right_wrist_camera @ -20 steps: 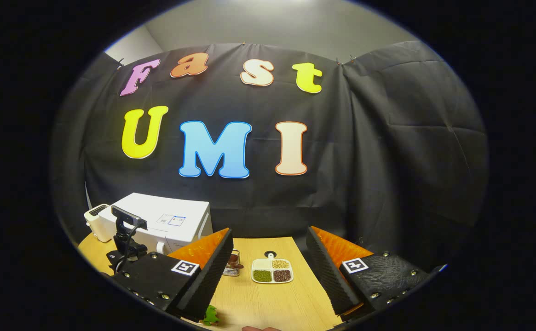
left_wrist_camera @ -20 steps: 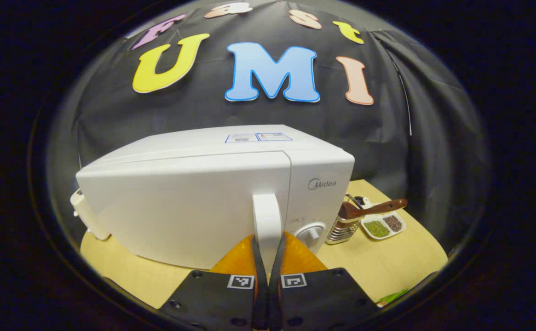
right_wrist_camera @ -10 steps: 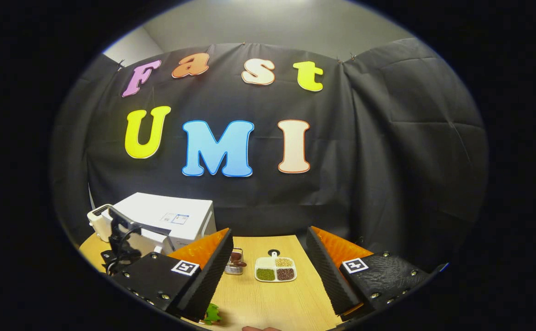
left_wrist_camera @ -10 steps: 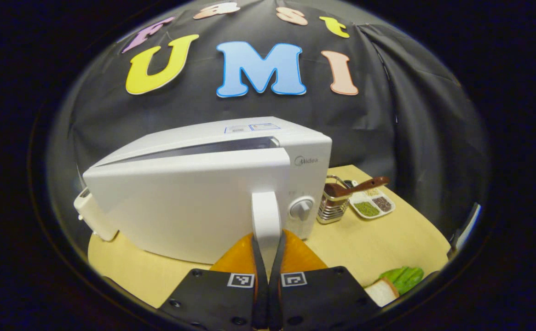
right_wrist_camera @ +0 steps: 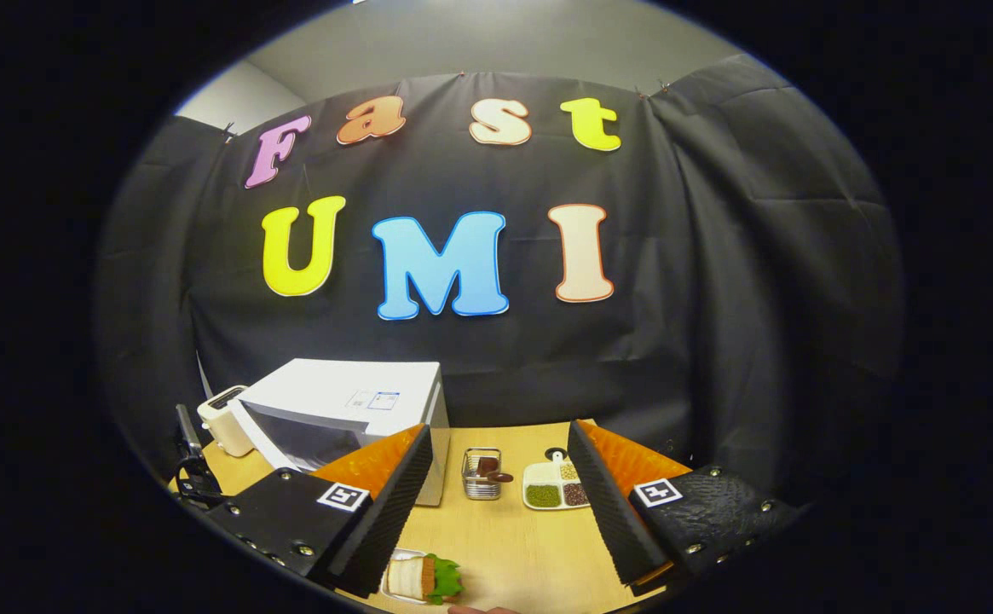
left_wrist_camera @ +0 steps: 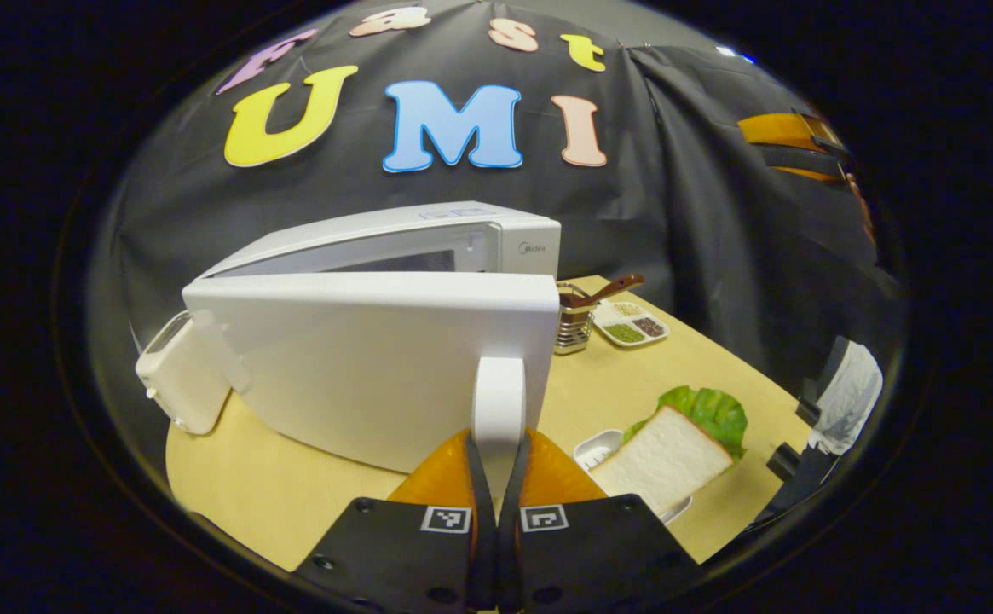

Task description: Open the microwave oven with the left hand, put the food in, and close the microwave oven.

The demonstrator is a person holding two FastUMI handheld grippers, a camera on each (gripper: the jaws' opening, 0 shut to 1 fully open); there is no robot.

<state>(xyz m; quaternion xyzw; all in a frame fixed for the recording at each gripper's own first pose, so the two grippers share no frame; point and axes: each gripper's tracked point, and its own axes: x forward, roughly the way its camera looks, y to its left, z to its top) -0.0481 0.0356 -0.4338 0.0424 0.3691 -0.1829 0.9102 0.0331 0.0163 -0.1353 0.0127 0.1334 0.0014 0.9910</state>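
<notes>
Wooden bench (left_wrist_camera: 291, 486): left gripper (left_wrist_camera: 497, 477) fingers pinching microwave door handle (left_wrist_camera: 498, 401); right gripper (right_wrist_camera: 496, 503) spread. Keep swinging door (left_wrist_camera: 377, 358) wide; sandwich (left_wrist_camera: 666, 452), seemingly plated, at four o'clock.

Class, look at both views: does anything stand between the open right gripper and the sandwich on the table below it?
Nothing visible does. The right gripper hangs open above the table, and the sandwich lies on its dish below, by the gripper's left finger, with bare tabletop around it. The left gripper is shut on the microwave's door handle.
</notes>
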